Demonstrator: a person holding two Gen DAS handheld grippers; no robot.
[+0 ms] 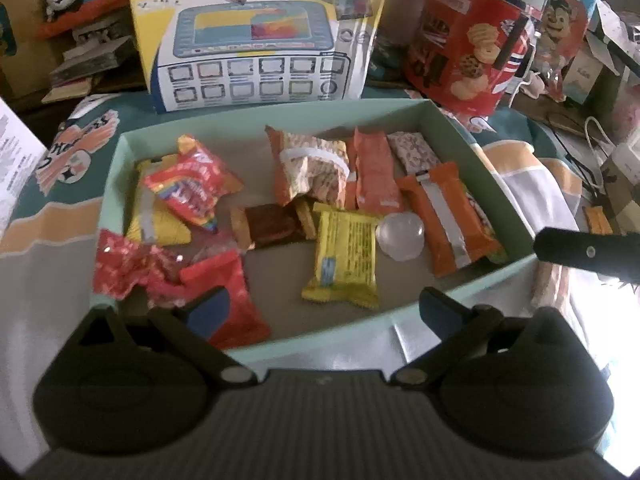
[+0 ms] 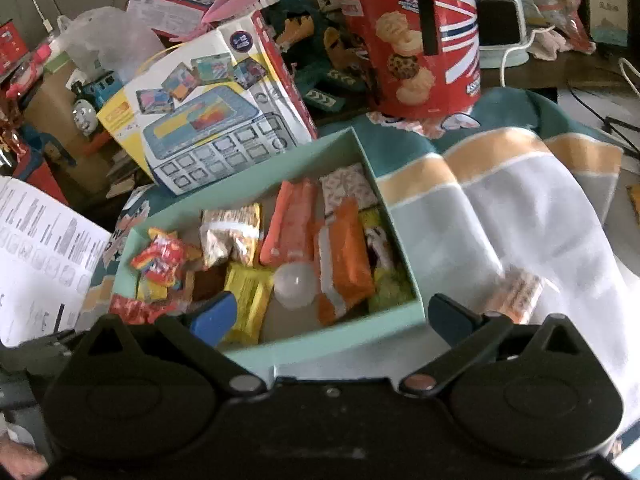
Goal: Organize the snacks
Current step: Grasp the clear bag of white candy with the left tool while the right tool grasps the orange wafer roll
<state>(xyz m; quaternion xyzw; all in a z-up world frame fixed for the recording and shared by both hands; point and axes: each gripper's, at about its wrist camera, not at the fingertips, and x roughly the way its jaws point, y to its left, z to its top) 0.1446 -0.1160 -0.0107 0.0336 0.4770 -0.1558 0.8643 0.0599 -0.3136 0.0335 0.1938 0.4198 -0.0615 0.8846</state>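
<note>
A mint-green box (image 1: pixel 472 140) (image 2: pixel 352 152) holds several snack packets: red ones at the left (image 1: pixel 192 188), a yellow one (image 1: pixel 344 256) in the middle, orange ones (image 1: pixel 444 216) at the right, and a clear round jelly (image 1: pixel 400 236). My left gripper (image 1: pixel 324 312) is open and empty over the box's near edge, its left finger by a red packet (image 1: pixel 236 304). My right gripper (image 2: pixel 332 316) is open and empty at the box's near rim. A pale orange packet (image 2: pixel 520 288) lies on the cloth outside the box, by the right gripper's right finger.
A toy box (image 1: pixel 256 40) and a red biscuit tin (image 1: pixel 468 40) stand behind the green box. A striped cloth (image 2: pixel 500 208) covers the surface at the right. A printed sheet (image 2: pixel 36 248) lies at the left. Clutter and cables fill the far right.
</note>
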